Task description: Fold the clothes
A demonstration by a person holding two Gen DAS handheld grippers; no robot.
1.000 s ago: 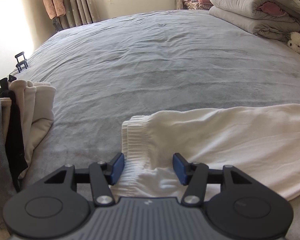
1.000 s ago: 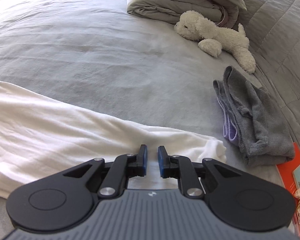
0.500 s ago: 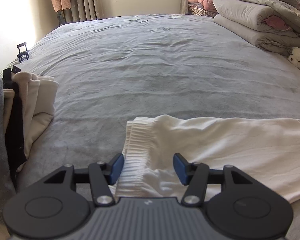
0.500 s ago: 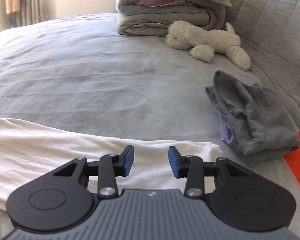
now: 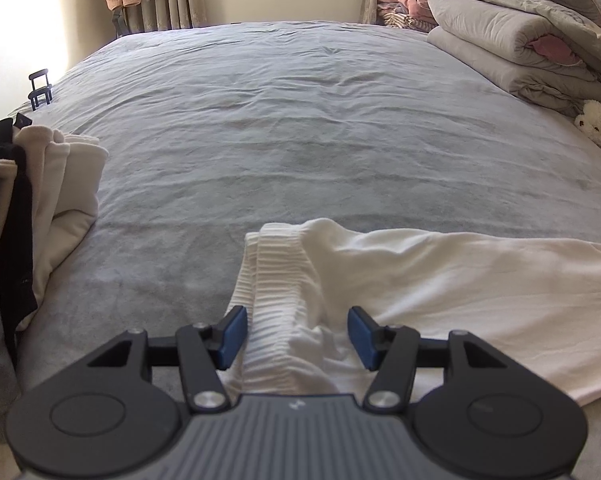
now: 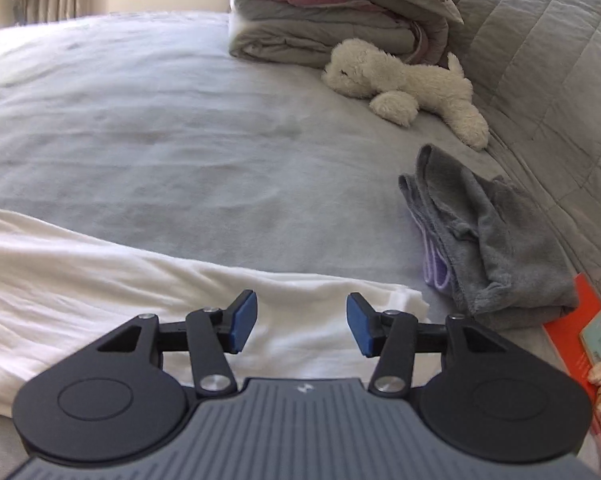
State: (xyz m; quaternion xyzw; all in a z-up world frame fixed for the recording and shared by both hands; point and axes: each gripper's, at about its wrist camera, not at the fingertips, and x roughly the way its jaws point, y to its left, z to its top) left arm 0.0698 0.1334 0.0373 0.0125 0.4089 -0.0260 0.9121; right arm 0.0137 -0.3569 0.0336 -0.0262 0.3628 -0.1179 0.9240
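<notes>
White trousers [image 5: 440, 276] lie across the grey bed [image 5: 300, 120]. Left gripper [image 5: 296, 334] gapes wide astride their ribbed waistband, gripping nothing. Right gripper [image 6: 301, 326] hangs equally wide over their opposite end, empty.

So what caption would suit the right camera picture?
Open right claw poised over white garment on a grey bed, near a plush toy.

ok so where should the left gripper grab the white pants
Grip the ribbed waistband of the white pants, coming straight forward from the near edge. It bunches into a raised ridge between the open jaws of the left gripper, so closing there should catch both layers.
</notes>
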